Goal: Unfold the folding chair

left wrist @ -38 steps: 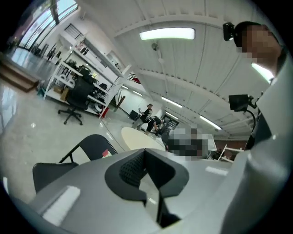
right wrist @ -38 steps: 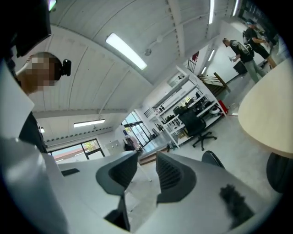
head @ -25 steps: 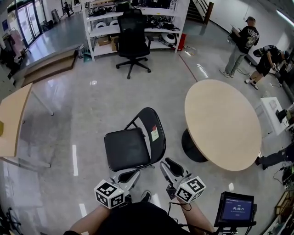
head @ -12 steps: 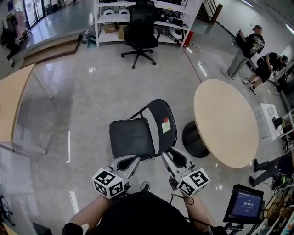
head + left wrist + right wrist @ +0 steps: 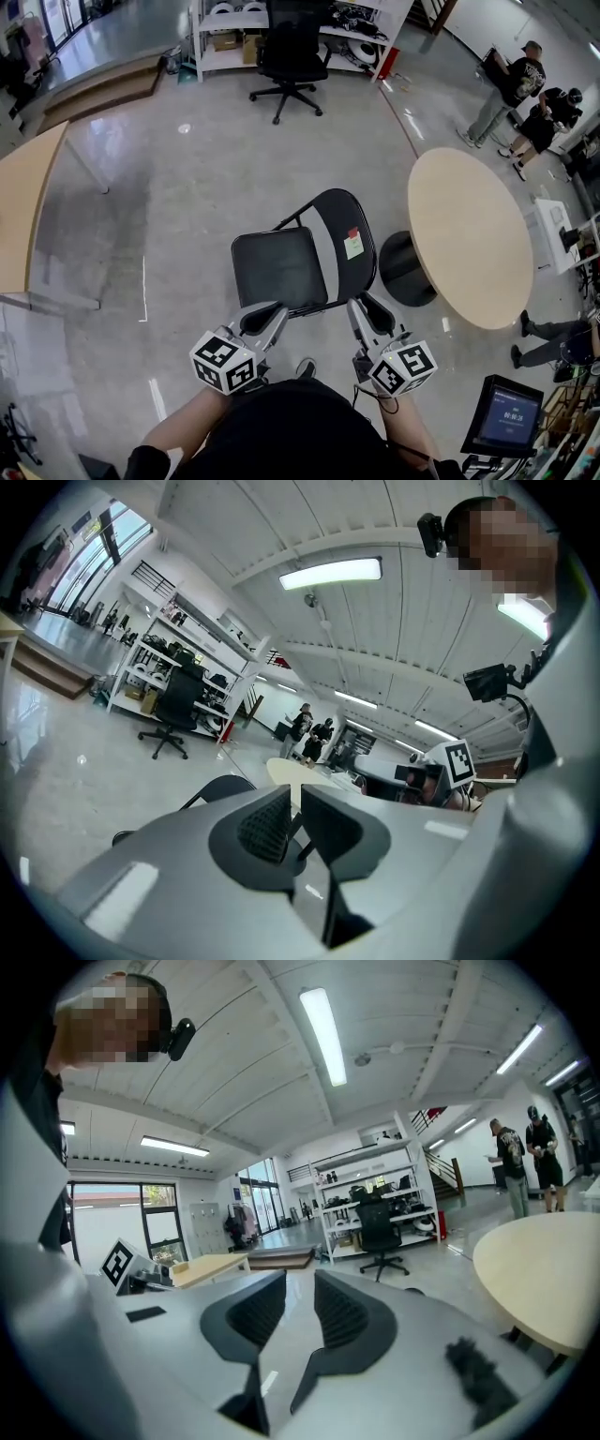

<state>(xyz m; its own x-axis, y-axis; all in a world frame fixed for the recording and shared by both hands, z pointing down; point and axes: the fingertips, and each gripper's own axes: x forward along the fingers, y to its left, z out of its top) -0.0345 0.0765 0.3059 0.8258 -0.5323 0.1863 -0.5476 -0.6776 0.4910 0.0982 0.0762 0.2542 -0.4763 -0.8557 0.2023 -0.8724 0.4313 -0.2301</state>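
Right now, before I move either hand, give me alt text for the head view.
A black metal folding chair stands unfolded on the glossy grey floor, beside a round beige table. Just below it in the picture, the left tongs have just been opening and the right tongs closing, both empty.

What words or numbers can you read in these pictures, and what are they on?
No text can be read for sure.
Sticker on the back of the folding chair: print too small to read.
Screen at the lower right of the head view: pale digits, too blurred to read.
Marker cubes: black-and-white square patterns only, no words.
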